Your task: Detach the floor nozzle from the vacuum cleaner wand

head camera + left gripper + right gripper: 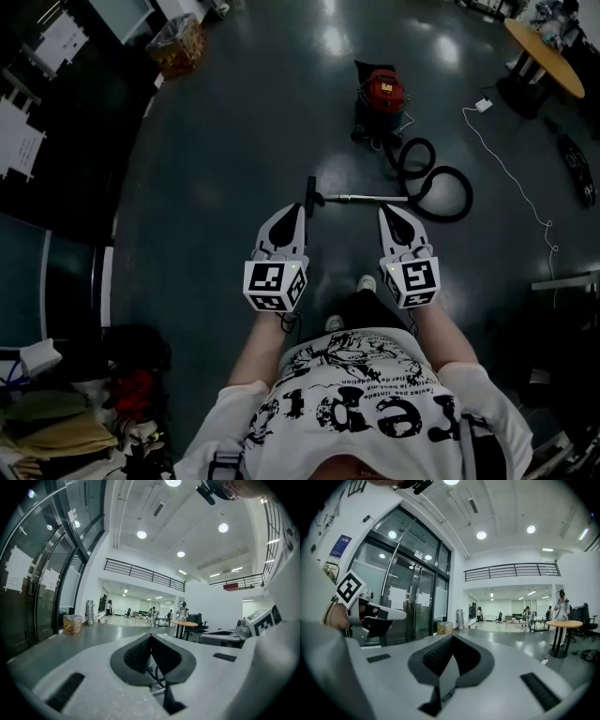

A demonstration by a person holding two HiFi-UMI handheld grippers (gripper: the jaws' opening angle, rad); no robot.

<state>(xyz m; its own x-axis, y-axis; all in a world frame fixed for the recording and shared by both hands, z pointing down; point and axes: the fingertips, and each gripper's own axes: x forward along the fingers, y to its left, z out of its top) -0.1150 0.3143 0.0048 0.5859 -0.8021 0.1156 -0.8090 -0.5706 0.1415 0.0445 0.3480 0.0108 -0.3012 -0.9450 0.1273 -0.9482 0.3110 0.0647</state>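
The black floor nozzle [310,195] lay just beyond the left gripper [292,212], its silver wand [366,198] crossing before the right gripper [393,214] (both pressed together, empty).

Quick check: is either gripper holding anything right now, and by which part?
Nothing is held. The left gripper and right gripper are both shut and empty. The wand and its nozzle lie on the floor ahead.

Floor nozzle [310,196]: dark narrow bar you see just above frame centre, crosswise, joined to the wand's left end.
Wand [366,198]: silver tube, lying flat, running rightward.
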